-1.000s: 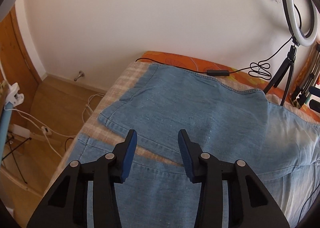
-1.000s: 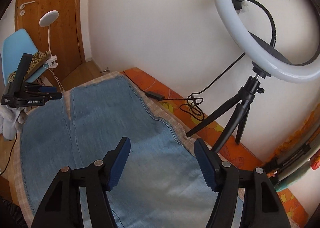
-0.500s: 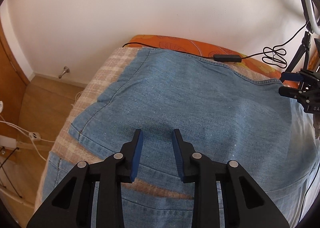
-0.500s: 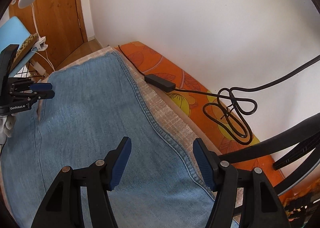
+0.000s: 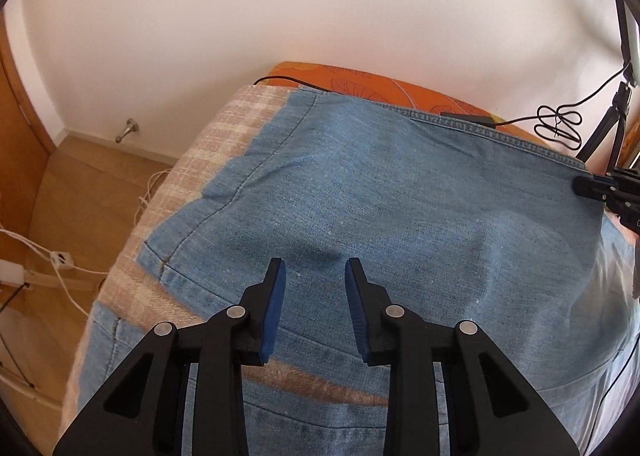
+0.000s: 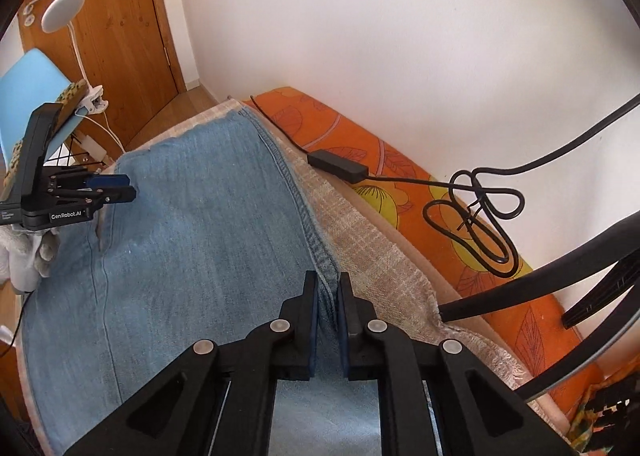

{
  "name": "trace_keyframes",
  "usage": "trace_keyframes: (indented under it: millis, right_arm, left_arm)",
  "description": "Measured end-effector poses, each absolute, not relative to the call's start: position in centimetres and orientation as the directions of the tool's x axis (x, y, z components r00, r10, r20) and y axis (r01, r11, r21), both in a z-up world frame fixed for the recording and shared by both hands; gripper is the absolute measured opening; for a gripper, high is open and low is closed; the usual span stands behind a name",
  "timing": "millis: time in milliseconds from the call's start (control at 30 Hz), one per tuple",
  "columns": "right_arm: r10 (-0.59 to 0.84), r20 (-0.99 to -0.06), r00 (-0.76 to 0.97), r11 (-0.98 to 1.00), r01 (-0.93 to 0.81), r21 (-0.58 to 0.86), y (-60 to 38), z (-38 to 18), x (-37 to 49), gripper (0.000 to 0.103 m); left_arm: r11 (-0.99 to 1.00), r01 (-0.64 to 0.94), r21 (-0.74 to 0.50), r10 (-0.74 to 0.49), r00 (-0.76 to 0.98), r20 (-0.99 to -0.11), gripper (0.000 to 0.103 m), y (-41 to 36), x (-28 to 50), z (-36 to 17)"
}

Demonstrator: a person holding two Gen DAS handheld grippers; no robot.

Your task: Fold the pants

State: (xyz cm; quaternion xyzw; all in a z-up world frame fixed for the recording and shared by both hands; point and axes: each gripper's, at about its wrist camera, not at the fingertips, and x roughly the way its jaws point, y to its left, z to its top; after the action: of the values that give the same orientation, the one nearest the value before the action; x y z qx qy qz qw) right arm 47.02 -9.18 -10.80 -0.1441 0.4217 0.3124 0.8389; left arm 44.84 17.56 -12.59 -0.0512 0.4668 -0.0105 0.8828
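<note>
The pants (image 5: pixel 400 207), pale blue denim jeans, lie spread flat on a bed (image 5: pixel 200 159) covered with a beige checked blanket, with an orange patterned sheet (image 6: pixel 360 159) showing along the wall side.

The right tongs (image 6: pixel 328 292) have just been closing, and their blue pads now pinch the stitched outer seam of the jeans, which rises in a small ridge of denim between them. Just to the right of these tongs lies the bare strip of checked blanket, and beyond it a black cable with an inline switch (image 6: pixel 338 163) and a knotted loop rests on the orange sheet. Black tripod legs (image 6: pixel 540 284) cross the frame to the right of the tongs.

The left tongs (image 5: pixel 314 272) stand partly open over the jeans near the hem of the upper leg. Their jaws have just been opening a little, and whether the tips touch the denim cannot be told; no cloth is gripped between the pads. Ahead of them the leg runs away toward the wall; to their left is the hem corner, then the blanket edge and a wooden floor (image 5: pixel 80 183) with white cables.
</note>
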Motion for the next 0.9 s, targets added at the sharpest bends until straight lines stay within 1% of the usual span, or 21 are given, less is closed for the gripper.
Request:
trace_keyframes:
  millis: [67, 100, 267, 333, 367, 433, 533, 633, 733, 800, 900]
  right_arm:
    - [0.413, -0.77, 0.486, 0.752, -0.659, -0.012, -9.0, -9.2, 44.8, 0.006]
    - [0.418, -0.756, 0.504, 0.743, -0.668, -0.035, -8.7, -8.6, 43.5, 0.006]
    - [0.475, -0.722, 0.504, 0.662, -0.745, -0.083, -7.3, -6.9, 37.1, 0.006]
    - [0.488, -0.721, 0.493, 0.635, -0.767, -0.094, -6.6, -7.1, 34.9, 0.006]
    - [0.495, -0.723, 0.482, 0.619, -0.78, -0.096, -6.2, -7.4, 33.8, 0.006]
    - [0.504, -0.733, 0.456, 0.582, -0.807, -0.102, -5.0, -8.0, 31.6, 0.006]
    - [0.496, -0.743, 0.449, 0.527, -0.836, -0.153, -3.5, -9.6, 28.7, 0.006]
    - [0.494, -0.751, 0.438, 0.495, -0.852, -0.171, -2.5, -11.0, 27.5, 0.006]
    - [0.495, -0.752, 0.435, 0.496, -0.852, -0.166, -2.4, -11.8, 27.7, 0.006]
    - [0.507, -0.747, 0.429, 0.505, -0.851, -0.145, -2.6, -11.7, 27.8, 0.006]
    - [0.525, -0.738, 0.425, 0.509, -0.851, -0.129, -2.9, -11.3, 27.5, 0.006]
  left_arm:
    - [0.989, -0.062, -0.134, -0.074, 0.575, -0.815, 0.056, 18.5, 44.7, -11.5]
    - [0.984, -0.077, -0.158, -0.085, 0.581, -0.81, 0.059, 19.0, 44.7, -10.9]
    - [0.957, -0.114, -0.267, -0.155, 0.577, -0.802, 0.059, 19.9, 45.6, -8.7]
    - [0.955, -0.109, -0.277, -0.165, 0.58, -0.798, 0.061, 19.3, 46.3, -7.8]
    - [0.954, -0.103, -0.282, -0.173, 0.579, -0.797, 0.063, 18.8, 46.5, -7.5]
    - [0.953, -0.089, -0.29, -0.189, 0.574, -0.797, 0.064, 17.6, 47.1, -7.1]
    - [0.958, -0.042, -0.284, -0.218, 0.536, -0.815, 0.066, 14.6, 47.9, -6.7]
    - [0.979, -0.028, -0.202, -0.16, 0.509, -0.846, 0.07, 11.4, 48.8, -7.1]
    - [0.995, 0.008, -0.1, -0.093, 0.447, -0.89, 0.07, 8.3, 49.7, -8.6]
    - [1.0, 0.003, -0.031, -0.029, 0.417, -0.909, 0.07, 7.4, 50.3, -9.6]
    - [1.0, -0.016, 0.01, 0.016, 0.401, -0.916, 0.07, 8.0, 50.8, -10.8]
